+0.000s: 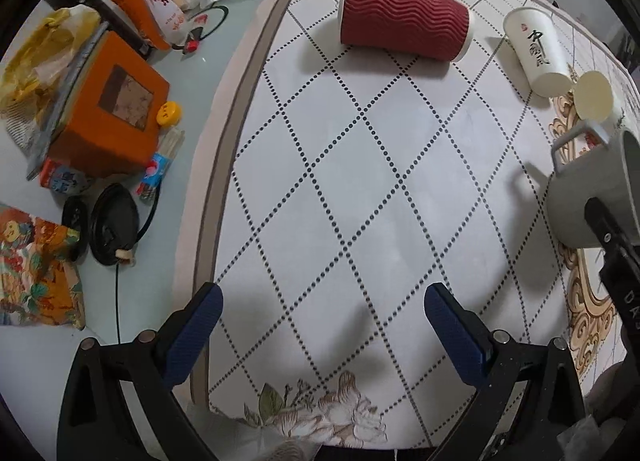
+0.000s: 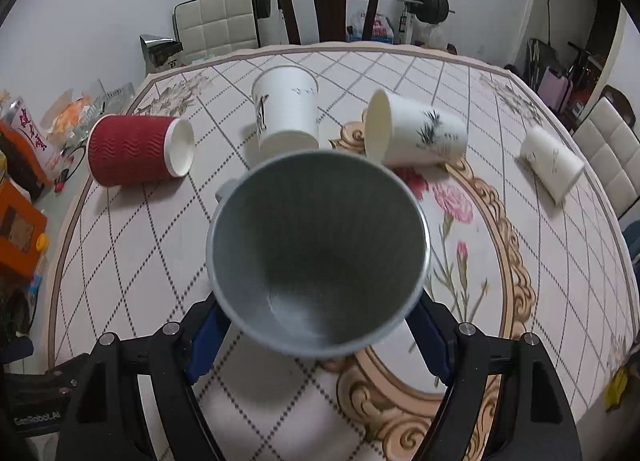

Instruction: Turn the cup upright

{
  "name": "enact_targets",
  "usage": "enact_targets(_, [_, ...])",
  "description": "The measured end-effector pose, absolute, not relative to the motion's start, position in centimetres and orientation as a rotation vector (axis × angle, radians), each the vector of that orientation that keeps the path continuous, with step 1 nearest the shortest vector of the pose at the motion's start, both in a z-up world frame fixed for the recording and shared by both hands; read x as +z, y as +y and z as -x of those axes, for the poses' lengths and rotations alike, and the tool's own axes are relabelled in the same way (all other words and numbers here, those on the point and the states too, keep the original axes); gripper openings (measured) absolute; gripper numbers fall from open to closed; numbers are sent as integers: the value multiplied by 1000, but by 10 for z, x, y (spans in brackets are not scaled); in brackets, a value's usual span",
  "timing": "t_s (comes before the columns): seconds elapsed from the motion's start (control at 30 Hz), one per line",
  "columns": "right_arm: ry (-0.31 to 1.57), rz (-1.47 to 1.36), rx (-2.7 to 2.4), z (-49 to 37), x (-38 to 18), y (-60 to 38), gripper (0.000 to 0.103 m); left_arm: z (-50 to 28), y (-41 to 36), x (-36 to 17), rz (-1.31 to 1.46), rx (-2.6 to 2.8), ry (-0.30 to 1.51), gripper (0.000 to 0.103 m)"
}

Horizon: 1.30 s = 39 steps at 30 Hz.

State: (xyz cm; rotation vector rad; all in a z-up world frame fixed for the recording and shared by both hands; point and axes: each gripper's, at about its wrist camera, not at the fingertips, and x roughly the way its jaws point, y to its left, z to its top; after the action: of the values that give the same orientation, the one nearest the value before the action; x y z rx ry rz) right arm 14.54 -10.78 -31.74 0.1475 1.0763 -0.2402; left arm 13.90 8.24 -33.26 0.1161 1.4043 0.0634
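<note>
Grey mug [image 2: 318, 253] between right jaws.

The grey handled mug [image 2: 316, 253] looks matt and finely speckled inside. The red paper cup [image 2: 134, 149] has a wavy corrugated sleeve, while the white paper cups [image 2: 286, 109] are smooth. The patterned cloth [image 1: 360, 181] across the table appears soft and matt.

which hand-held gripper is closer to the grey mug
Right. The right hand-held gripper is shut on the grey mug, holding it off the table. The left hand-held gripper is open over the tablecloth, apart from the mug.
</note>
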Motion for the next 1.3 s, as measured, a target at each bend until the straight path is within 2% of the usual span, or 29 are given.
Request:
enact_targets(0.13, [1084, -150, -227, -134, -310, -109, 92, -123, 76, -310, -108, 74, 1367, 103])
enact_targets(0.27, [1084, -142, -216, -116, -291, -114, 93, -110, 67, -284, -114, 82, 1317, 103])
enact_targets(0.4, [1072, -131, -224, -96, -264, -125, 101, -93, 59, -259, -110, 84, 1269, 103])
enact_targets(0.97, [1003, -30, -203, 28, -80, -162, 103, 38, 16, -103, -75, 32, 1015, 103])
enact_targets(1.3, [921, -38, -209, 73, -5, -154, 103, 68, 22, -54, -83, 13, 932, 103])
